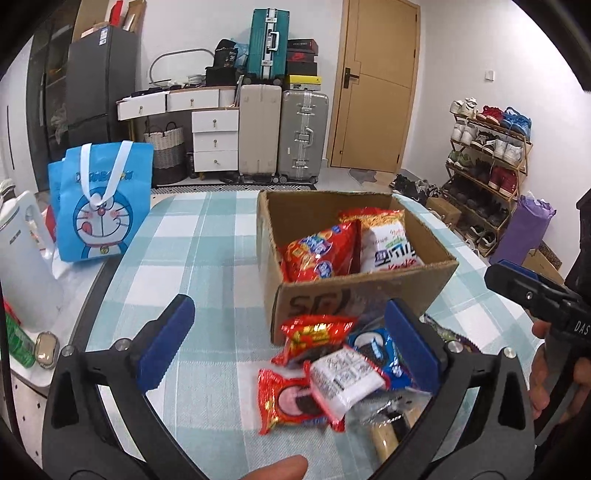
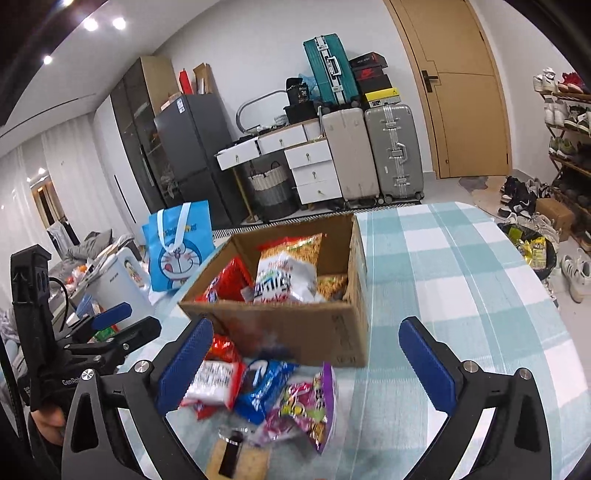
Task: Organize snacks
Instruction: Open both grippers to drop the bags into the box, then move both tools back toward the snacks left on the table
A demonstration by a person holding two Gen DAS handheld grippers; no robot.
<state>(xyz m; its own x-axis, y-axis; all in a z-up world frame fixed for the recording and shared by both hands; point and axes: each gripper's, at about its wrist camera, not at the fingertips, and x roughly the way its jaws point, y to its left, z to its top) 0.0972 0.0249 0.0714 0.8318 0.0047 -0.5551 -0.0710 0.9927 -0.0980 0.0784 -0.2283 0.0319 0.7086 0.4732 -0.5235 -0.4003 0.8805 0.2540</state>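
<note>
Illumination is bright, even and indoor. The right wrist view shows recessed ceiling lights (image 2: 90,24) at upper left, blown out to white spots. Shadows on the counter (image 1: 207,236) are soft and faint. Both views show strong fisheye curvature: the door (image 2: 458,85) bows, and the corners fall to black vignette. The snack packets (image 1: 332,373) nearest the lens are motion-blurred; the background furniture is sharp.
</note>
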